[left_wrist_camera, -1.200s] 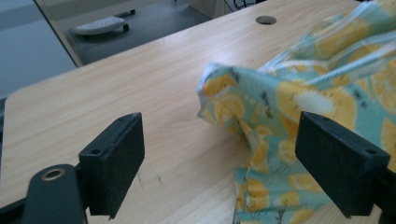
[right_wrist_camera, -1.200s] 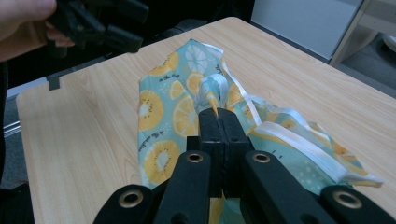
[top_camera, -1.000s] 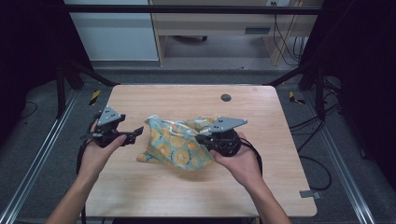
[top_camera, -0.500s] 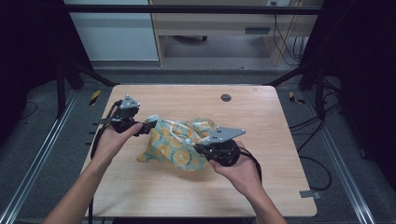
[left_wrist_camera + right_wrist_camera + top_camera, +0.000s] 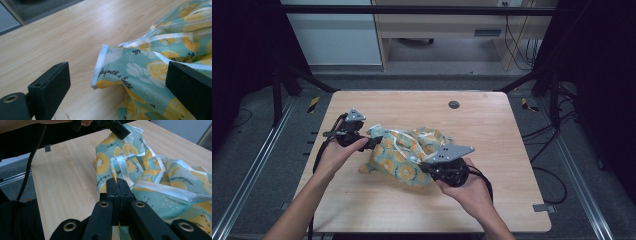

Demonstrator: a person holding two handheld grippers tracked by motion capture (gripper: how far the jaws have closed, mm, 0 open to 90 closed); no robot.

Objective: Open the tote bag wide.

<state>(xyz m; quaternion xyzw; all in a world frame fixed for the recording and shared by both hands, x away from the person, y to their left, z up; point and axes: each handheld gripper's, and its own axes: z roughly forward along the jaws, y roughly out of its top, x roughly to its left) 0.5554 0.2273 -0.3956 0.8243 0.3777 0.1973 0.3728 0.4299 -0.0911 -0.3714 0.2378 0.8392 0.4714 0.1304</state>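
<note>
While my right gripper [image 5: 119,186] stays clamped on the lemon-print bag [image 5: 409,152] at table [image 5: 492,125] centre, my left gripper [image 5: 120,82], jaws just opened wide, straddles its nine o'clock corner without pinching.

cloth [image 5: 160,75] — right edge cropped

Crumpled cloth [image 5: 409,155] mid-table [image 5: 512,145]; left claw [image 5: 374,144] at its left edge, right claw [image 5: 426,167] at its near edge.
</note>
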